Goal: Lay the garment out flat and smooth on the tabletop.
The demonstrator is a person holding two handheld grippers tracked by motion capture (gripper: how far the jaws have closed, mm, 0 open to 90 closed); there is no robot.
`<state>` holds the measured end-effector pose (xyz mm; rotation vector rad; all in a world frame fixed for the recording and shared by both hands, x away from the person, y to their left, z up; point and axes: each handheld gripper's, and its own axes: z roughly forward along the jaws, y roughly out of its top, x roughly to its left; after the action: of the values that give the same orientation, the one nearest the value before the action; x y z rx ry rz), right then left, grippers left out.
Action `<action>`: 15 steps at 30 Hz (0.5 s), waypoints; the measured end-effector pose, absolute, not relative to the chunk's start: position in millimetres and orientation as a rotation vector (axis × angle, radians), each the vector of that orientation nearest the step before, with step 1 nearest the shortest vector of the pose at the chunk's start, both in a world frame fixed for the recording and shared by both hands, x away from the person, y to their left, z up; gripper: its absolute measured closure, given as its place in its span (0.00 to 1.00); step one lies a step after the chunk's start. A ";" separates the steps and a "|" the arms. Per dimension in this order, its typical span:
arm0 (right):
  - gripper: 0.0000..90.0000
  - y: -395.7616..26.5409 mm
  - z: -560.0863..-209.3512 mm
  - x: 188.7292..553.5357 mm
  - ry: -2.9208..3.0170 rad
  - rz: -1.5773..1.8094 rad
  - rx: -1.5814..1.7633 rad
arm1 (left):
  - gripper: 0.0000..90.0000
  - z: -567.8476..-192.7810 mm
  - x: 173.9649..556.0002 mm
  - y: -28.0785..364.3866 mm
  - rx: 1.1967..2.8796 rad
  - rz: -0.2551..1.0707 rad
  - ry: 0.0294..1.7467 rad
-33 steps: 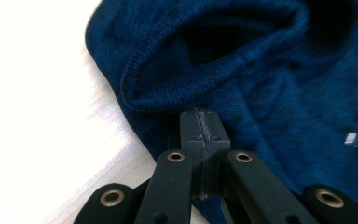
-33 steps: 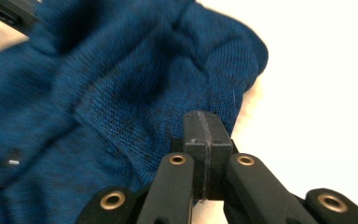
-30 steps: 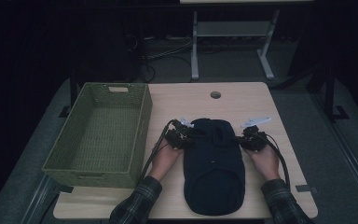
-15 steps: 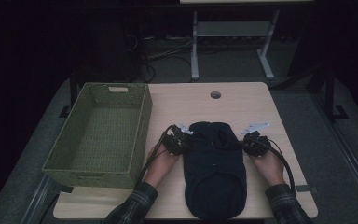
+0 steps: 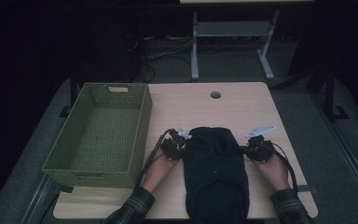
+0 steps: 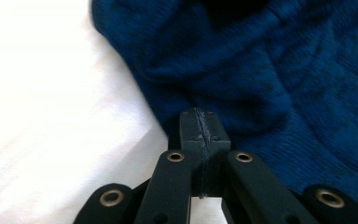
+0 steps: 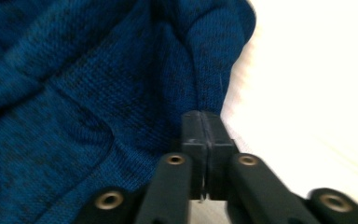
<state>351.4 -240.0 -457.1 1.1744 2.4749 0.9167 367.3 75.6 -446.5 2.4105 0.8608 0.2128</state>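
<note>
**Desk:** What do your grippers have hold of?

**Me:** My left gripper [image 5: 182, 148] sits at the left edge of the dark blue knitted garment [image 5: 216, 175], my right gripper [image 5: 247, 150] at its right edge, both near the garment's upper end. In the left gripper view my left gripper [image 6: 200, 126] has its jaws drawn almost together, only a thin seam between the pads, and the tips lie on the knit right at its border. The jaws have just been easing apart slightly; I cannot tell whether a fold of cloth is nipped in that seam. My right gripper [image 7: 200, 128] looks the same in its own view: pads nearly pressed together, tips at the hem, the jaws just loosened a touch.

**Desk:** And the garment itself?

**Me:** It lies flat on the pale wooden worktop [image 5: 191, 105], lengthwise toward me, its lower end at the near edge between my checked sleeves. It looks folded into a long, narrow shape with rounded ends.

**Desk:** What differs between the views?

**Me:** From above, the garment reads almost black, and a green woven basket [image 5: 100, 130] stands to its left on the worktop. The gripper views bring out its blue, flecked knit, its creases and folds, and the bright worktop beside it.
</note>
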 end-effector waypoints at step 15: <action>0.67 -251.6 -426.4 385.7 2.432 1.074 1.226 | 0.66 -411.6 411.1 89.5 2.283 0.283 0.868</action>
<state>385.7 -251.6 -426.4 1.2262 2.4317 1.0743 411.1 89.5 -411.6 2.2834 0.8685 0.2834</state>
